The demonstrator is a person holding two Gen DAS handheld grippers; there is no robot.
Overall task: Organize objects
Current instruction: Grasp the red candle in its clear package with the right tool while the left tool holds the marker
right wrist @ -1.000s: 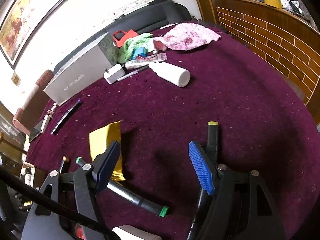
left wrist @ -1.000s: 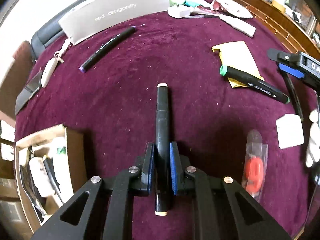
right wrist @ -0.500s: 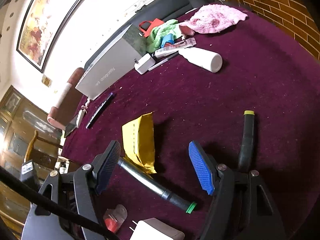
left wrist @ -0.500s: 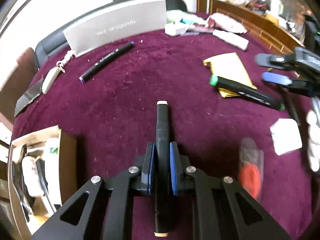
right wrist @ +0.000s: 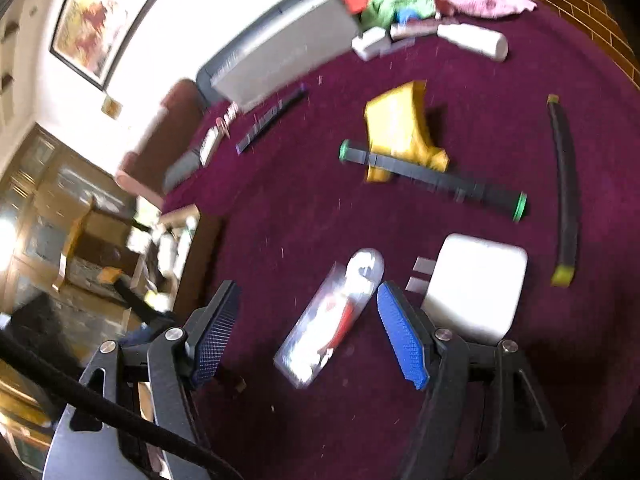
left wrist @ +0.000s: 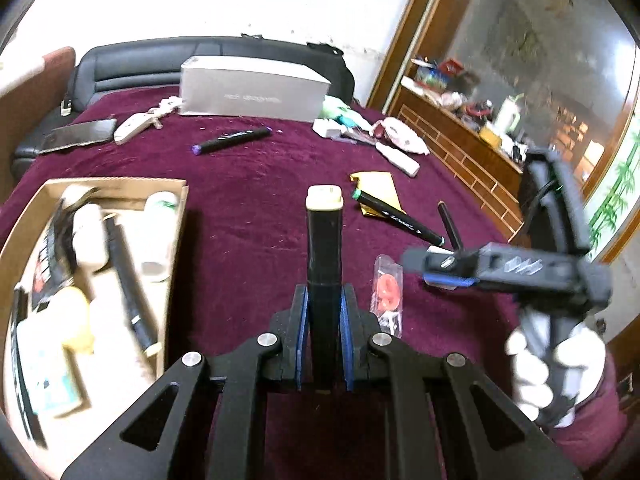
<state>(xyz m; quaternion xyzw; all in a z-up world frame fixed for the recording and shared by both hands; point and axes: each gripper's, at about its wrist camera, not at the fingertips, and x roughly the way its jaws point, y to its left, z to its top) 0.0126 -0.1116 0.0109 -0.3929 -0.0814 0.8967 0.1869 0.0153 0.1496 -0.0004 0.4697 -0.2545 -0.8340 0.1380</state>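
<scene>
My left gripper (left wrist: 323,322) is shut on a black marker with a cream cap (left wrist: 324,240) and holds it above the maroon table, right of a cardboard box (left wrist: 176,216) holding several items. My right gripper (right wrist: 308,328) is open above a clear packet with a red item (right wrist: 332,320); the packet also shows in the left wrist view (left wrist: 387,292). A white charger (right wrist: 476,292), a green-capped marker (right wrist: 432,178), a yellow-capped marker (right wrist: 566,188) and a yellow pouch (right wrist: 400,128) lie nearby. The right gripper shows blurred in the left wrist view (left wrist: 448,270).
A grey box (left wrist: 252,92), a purple-capped marker (left wrist: 232,140), a phone (left wrist: 76,134) and a white fob (left wrist: 130,130) lie at the far side. A white bottle (right wrist: 472,40), pink cloth (right wrist: 484,0) and green cloth (right wrist: 396,6) are at the back right.
My left gripper has lifted and swung left with the marker, bringing the cardboard box closer. My right gripper has moved back over the clear packet and charger, still open.
</scene>
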